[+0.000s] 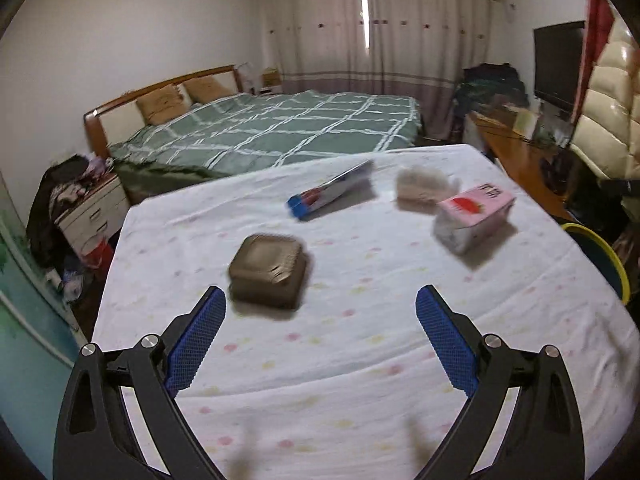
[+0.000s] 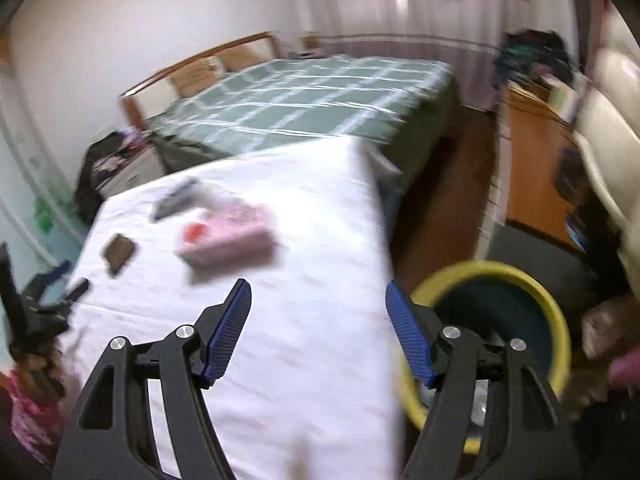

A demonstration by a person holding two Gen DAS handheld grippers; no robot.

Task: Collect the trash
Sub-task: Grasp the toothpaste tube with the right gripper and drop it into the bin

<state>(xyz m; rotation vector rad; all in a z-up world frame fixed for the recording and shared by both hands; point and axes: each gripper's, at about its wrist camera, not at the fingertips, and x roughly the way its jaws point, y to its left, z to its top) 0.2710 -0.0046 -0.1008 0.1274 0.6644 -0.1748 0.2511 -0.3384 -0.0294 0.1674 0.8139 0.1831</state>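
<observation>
On the white cloth-covered table (image 1: 320,360) lie a squat brown box (image 1: 269,271), a flat blue and white box (image 1: 330,189), a crumpled tissue (image 1: 420,186) and a pink carton (image 1: 474,214). My left gripper (image 1: 320,308) is open and empty, just short of the brown box. In the blurred right wrist view my right gripper (image 2: 318,300) is open and empty over the table's right edge, with the pink carton (image 2: 228,240) ahead on the left and the brown box (image 2: 118,254) further left. A yellow-rimmed bin (image 2: 496,320) stands by the table below it; its rim also shows in the left wrist view (image 1: 600,256).
A bed with a green checked cover (image 1: 280,128) lies beyond the table. A bedside cabinet (image 1: 92,212) piled with clothes stands at the left. A wooden desk (image 1: 516,160), a dark screen (image 1: 558,64) and a cream padded chair (image 1: 608,112) are at the right.
</observation>
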